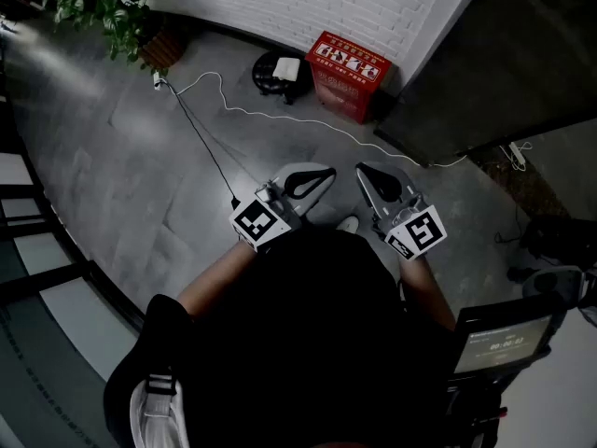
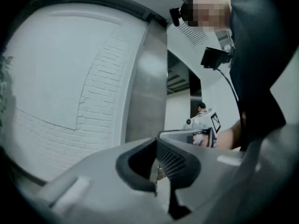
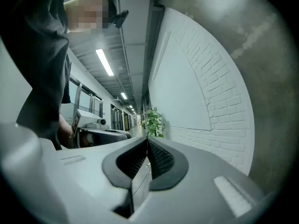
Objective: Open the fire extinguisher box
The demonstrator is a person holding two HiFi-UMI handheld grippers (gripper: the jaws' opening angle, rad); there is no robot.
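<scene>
The red box point(image 1: 347, 73) stands on the floor against the white brick wall point(image 1: 308, 3), well apart from both tools. The left tool point(image 1: 315, 179) and right tool point(image 1: 371, 179) are clenched on nothing. Best step over the white cable point(image 1: 280, 119) before the box, crouch, and unclench one tool near the lid.

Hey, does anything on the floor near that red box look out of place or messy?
Only the white cable: it snakes loose across the open floor in front of the red box, where feet could catch it. The box itself looks intact against the brick wall.
</scene>
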